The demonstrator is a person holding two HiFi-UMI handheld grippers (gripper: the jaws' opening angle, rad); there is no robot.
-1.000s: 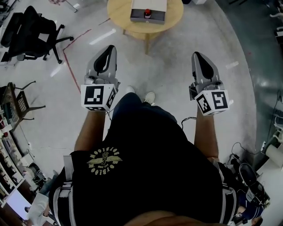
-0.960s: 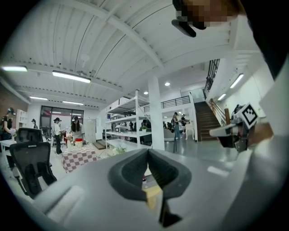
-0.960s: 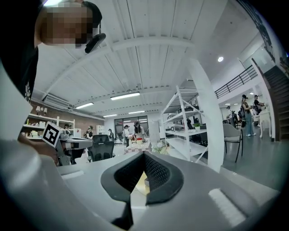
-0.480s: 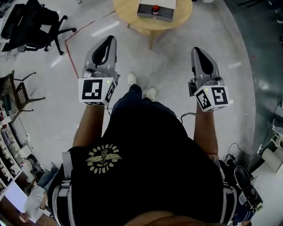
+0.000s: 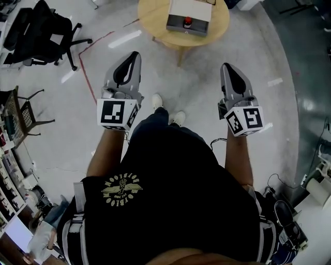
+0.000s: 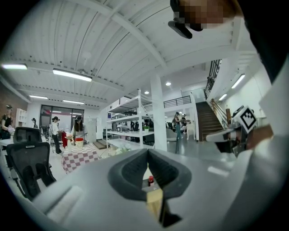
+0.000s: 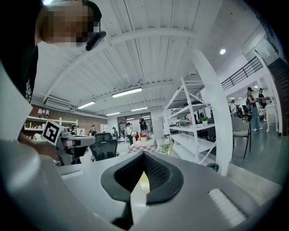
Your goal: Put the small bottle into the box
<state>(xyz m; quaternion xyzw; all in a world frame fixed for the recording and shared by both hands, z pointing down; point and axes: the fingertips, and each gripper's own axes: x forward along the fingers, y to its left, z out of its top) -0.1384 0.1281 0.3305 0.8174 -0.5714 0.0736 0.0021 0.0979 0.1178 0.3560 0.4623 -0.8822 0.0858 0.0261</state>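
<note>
A small bottle with a red cap stands at the front of a white and grey box on a round wooden table, far ahead at the top of the head view. My left gripper and right gripper are held out at waist height over the floor, well short of the table. Both are shut with nothing between the jaws. In the left gripper view the bottle shows small through the hollow behind the shut tips. The right gripper looks into the hall.
A black office chair stands at the left, with a wire-frame chair nearer. A red tape line runs across the grey floor. The person's white shoes are between the grippers. White shelving, a staircase and several people stand in the hall.
The person has stepped across the floor; the table, box and bottle have shifted right in the head view. Both grippers stay shut and level, held in front of the body.
</note>
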